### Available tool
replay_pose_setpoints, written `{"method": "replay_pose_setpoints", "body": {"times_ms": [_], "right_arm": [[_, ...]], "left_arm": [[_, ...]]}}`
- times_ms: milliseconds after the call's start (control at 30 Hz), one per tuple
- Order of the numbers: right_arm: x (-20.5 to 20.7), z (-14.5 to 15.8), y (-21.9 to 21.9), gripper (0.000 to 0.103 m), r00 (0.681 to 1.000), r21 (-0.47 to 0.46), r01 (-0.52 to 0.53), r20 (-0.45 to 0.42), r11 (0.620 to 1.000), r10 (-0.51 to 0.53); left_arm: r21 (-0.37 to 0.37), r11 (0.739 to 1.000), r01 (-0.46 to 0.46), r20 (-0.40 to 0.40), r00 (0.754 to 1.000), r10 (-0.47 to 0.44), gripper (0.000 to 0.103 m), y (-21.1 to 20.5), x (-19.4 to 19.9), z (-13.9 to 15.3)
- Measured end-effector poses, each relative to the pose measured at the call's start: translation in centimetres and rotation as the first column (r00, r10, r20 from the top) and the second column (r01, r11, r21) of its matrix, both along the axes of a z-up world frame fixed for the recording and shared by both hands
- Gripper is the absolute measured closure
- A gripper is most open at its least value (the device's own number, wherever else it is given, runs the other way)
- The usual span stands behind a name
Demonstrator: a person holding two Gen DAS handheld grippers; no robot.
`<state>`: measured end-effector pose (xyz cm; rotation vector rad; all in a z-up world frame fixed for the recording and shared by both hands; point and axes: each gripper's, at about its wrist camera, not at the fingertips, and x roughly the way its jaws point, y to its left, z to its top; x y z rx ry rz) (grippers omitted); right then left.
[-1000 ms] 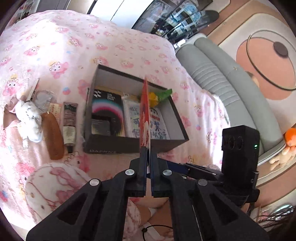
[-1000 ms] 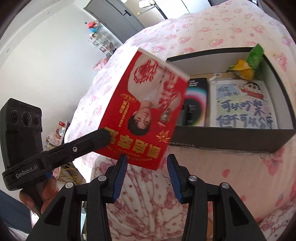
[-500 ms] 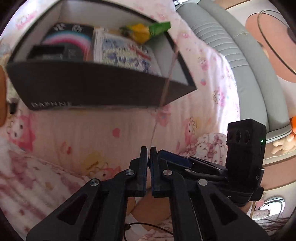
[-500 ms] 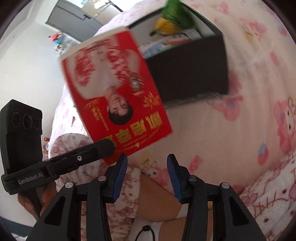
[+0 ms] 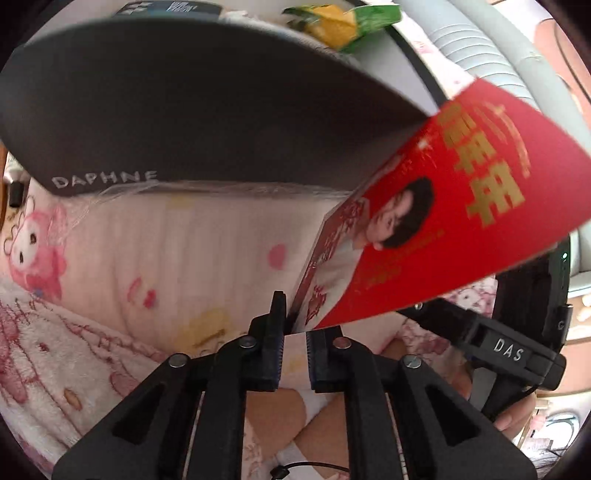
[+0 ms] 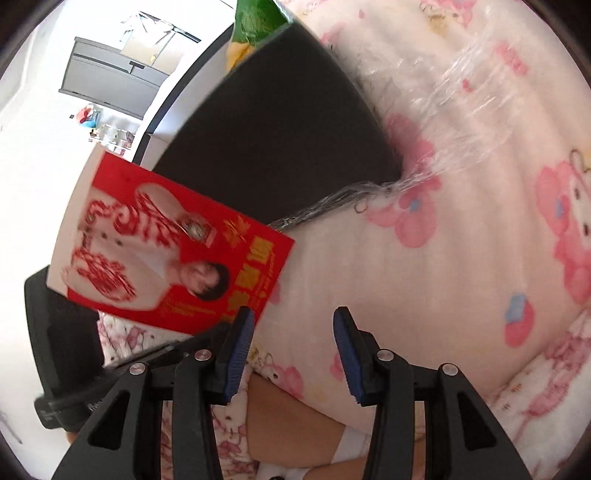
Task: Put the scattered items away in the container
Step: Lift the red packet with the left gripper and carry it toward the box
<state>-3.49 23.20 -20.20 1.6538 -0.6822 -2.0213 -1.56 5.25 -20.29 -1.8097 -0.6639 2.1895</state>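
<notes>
Two grippers face the dark box point(image 5: 192, 110), whose interior is mostly hidden behind its near wall; only a green-yellow packet point(image 5: 343, 22) peeks above. The left gripper point(image 5: 293, 347) has just been opening; the red booklet point(image 5: 436, 221) now tilts loose by its tips, outside the box. The right gripper point(image 6: 293, 354) gapes empty.

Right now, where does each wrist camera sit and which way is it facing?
Left wrist: on the left tool, angled down at the dark box front wall and the red card; jaws have just been opening, card corner loose between them; person's leg below.
Right wrist: on the right tool, open, empty, angled down at the pink bedspread beside the box; leg below.
Shared: dark box, red card, leg.
</notes>
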Motion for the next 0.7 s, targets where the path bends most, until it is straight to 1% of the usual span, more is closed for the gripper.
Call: {"method": "replay_pose_setpoints", "body": {"times_ms": [33,100,133,167,200,333,433,467,500,567,633,667,700], "right_arm": [[-0.1,-0.2,-0.4,0.062,1.0,-0.006,-0.007,0.003,1.0,0.007],[-0.3,-0.6,-1.3,0.062,1.0,-0.019,-0.022,0.011,1.0,0.022],[-0.4,-0.7,-1.9,0.062,0.999,-0.024,-0.031,0.013,0.999,0.031],[-0.6,-0.8,-2.5,0.062,0.999,-0.024,-0.039,0.013,0.999,0.04],[-0.6,-0.8,-3.0,0.062,0.999,-0.02,-0.048,0.008,0.999,0.048],[-0.7,-1.0,-5.0,0.062,0.995,0.015,-0.096,-0.011,0.995,0.096],[-0.3,-1.7,-5.4,0.062,0.994,0.016,-0.11,0.015,0.994,0.109],[-0.2,-1.9,-5.4,0.062,0.994,0.014,-0.11,0.025,0.994,0.11],[-0.2,-1.9,-5.4,0.062,0.994,0.011,-0.102,0.031,0.995,0.102],[-0.4,-1.7,-5.2,0.061,0.996,0.018,-0.078,0.041,0.997,0.077],[-0.7,-1.7,-5.5,0.058,0.996,0.029,-0.076,0.044,0.997,0.075],[-0.8,-1.9,-5.7,0.057,0.996,0.033,-0.085,0.043,0.996,0.084],[-0.8,-2.2,-5.9,0.056,0.994,0.036,-0.096,0.046,0.995,0.095]], "left_arm": [[-0.008,1.0,-0.006,0.003,1.0,0.006,0.088,-0.1,0.2,0.1],[-0.018,1.0,-0.021,-0.005,1.0,0.021,0.077,-0.5,0.7,0.6],[-0.029,0.999,-0.029,-0.011,1.0,0.029,0.072,-0.7,0.9,1.0],[-0.044,0.998,-0.039,-0.016,0.999,0.038,0.065,-1.1,1.2,1.5],[-0.061,0.997,-0.048,-0.026,0.999,0.047,0.063,-1.4,1.5,1.9],[-0.149,0.985,-0.086,-0.062,0.995,0.077,0.063,-2.6,2.0,3.3],[-0.183,0.977,-0.108,-0.06,0.993,0.098,0.063,-3.9,1.1,3.9],[-0.186,0.977,-0.104,-0.062,0.994,0.094,0.062,-4.0,1.1,4.1],[-0.185,0.978,-0.099,-0.063,0.994,0.089,0.058,-4.4,0.8,4.0],[-0.188,0.978,-0.094,-0.063,0.995,0.083,0.056,-5.0,0.6,4.3],[-0.22,0.971,-0.092,-0.054,0.995,0.082,0.057,-4.9,-0.3,4.3],[-0.248,0.965,-0.089,-0.055,0.995,0.077,0.058,-4.9,-0.5,4.3],[-0.271,0.959,-0.08,-0.057,0.996,0.067,0.058,-4.8,-1.1,3.8]]}}
